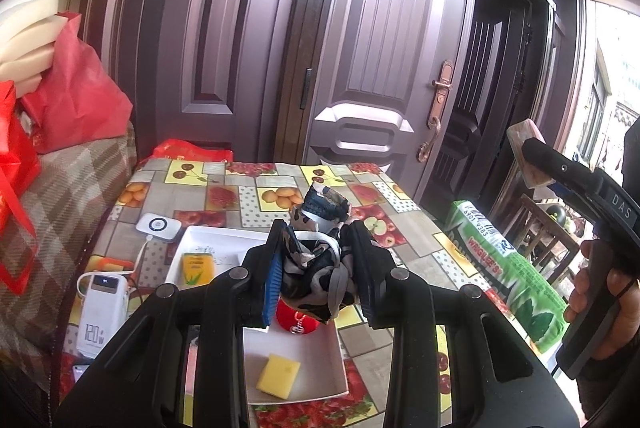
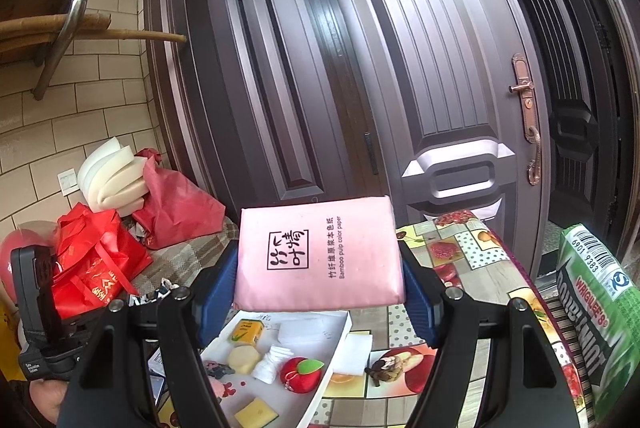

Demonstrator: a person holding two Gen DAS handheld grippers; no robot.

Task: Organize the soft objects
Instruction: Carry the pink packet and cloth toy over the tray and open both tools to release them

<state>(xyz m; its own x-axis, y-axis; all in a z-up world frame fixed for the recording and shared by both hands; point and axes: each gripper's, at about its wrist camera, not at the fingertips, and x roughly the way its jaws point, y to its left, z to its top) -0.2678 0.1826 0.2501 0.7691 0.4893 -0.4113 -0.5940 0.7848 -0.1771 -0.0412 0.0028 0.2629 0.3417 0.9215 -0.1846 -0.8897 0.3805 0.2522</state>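
Observation:
My left gripper point(image 1: 320, 260) is shut on a crumpled black, grey and white patterned cloth point(image 1: 320, 216), held above a white tray point(image 1: 332, 388). In the tray lie a yellow sponge point(image 1: 278, 375), a red plush toy point(image 1: 298, 322) and a yellow packet point(image 1: 196, 266). My right gripper point(image 2: 318, 288) is shut on a flat pink tissue pack point(image 2: 318, 254), held over the table's near side. Under it the tray point(image 2: 340, 338) shows a red apple plush point(image 2: 302, 374), a pale round sponge point(image 2: 244, 358), white pads point(image 2: 270, 362) and the yellow sponge point(image 2: 256, 413).
A fruit-print tablecloth point(image 1: 400, 224) covers the table before a brown door point(image 1: 384, 48). A big green Doublemint pack point(image 1: 516, 280) stands at the right edge. A power bank point(image 1: 102, 312) and a white device point(image 1: 157, 226) lie left. Red bags point(image 2: 100, 260) and foam sheets point(image 2: 112, 180) pile beyond. A small knotted thing point(image 2: 386, 368) sits right of the tray.

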